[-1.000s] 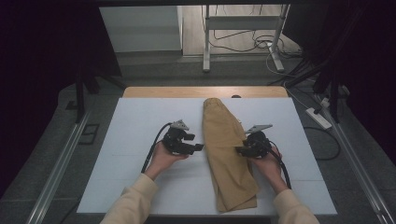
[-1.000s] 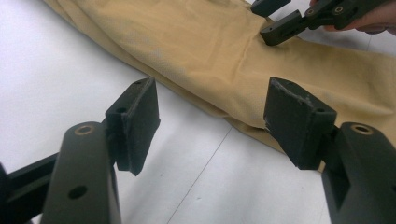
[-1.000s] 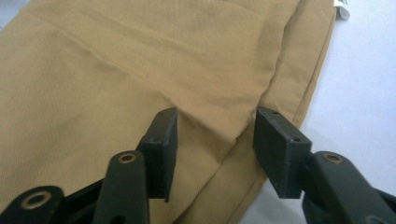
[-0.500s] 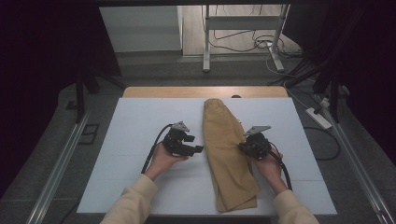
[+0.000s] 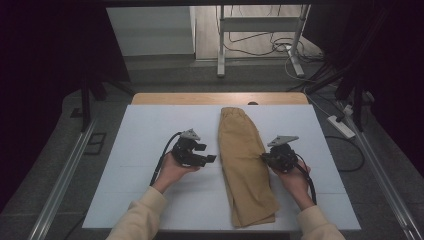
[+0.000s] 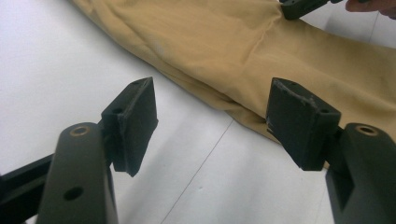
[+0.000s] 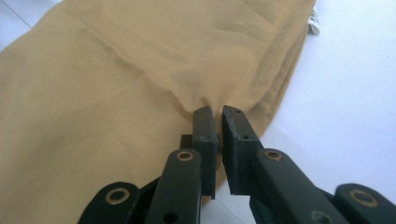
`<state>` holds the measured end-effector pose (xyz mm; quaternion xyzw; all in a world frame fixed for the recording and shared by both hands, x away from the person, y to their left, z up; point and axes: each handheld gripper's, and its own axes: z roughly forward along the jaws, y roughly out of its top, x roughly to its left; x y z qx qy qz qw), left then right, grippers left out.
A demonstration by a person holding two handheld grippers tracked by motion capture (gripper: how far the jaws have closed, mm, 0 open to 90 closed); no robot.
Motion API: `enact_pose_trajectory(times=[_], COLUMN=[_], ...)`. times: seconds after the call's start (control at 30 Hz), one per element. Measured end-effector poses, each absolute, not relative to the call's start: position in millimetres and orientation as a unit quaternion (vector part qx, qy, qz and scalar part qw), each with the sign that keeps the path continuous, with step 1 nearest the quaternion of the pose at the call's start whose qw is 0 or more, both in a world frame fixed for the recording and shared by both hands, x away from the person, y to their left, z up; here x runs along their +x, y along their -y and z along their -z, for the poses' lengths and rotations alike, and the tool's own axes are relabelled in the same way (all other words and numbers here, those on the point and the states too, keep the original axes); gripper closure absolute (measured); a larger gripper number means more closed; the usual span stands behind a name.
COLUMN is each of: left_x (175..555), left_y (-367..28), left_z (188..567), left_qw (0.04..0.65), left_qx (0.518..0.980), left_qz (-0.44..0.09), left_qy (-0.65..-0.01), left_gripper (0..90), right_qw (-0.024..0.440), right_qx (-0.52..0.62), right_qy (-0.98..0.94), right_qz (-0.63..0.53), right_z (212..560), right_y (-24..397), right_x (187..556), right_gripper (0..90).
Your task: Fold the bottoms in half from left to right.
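Tan trousers (image 5: 245, 165), folded long, lie down the middle of the white counter (image 5: 150, 130), from near its far edge to its near edge. Compared with a second ago, the right tool (image 7: 217, 116) has closed its jaws and now pinches the cloth at the right edge of the trousers. The left tool (image 6: 212, 123) has its jaws wide apart, holding nothing, just beside their left edge.

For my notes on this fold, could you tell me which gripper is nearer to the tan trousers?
The right. The right gripper is shut on the edge of the tan trousers, pinching the cloth. The left gripper is open beside their other edge, just short of the cloth.
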<state>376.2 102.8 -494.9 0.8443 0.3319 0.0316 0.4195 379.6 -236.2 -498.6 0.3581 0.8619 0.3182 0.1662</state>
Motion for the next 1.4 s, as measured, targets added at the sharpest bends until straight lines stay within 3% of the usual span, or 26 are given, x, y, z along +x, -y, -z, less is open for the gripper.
enact_pose_trajectory(times=[0.47,0.57,0.67,0.77,1.4], left_x=[376,376,377,377,377], left_y=[-107,-108,-108,-108,-108], left_z=[493,493,493,492,493], left_qw=[0.423,0.423,0.422,0.422,0.418], left_qx=[0.841,0.841,0.841,0.841,0.843], left_qz=[-0.034,-0.035,-0.037,-0.038,-0.037], left_qy=[-0.335,-0.335,-0.337,-0.337,-0.337], left_gripper=[32.6,32.6,31.8,31.8,30.7], right_qw=[0.153,0.156,0.169,0.173,0.136], right_qx=[0.370,0.370,0.373,0.362,0.305], right_qy=[-0.865,-0.866,-0.856,-0.849,-0.873], right_qz=[-0.303,-0.296,-0.317,-0.343,-0.355], right_z=[509,510,506,498,488], right_y=[242,241,241,238,205], right_x=[377,377,376,372,355], right_gripper=[83.2,75.4,55.2,47.9,41.4])
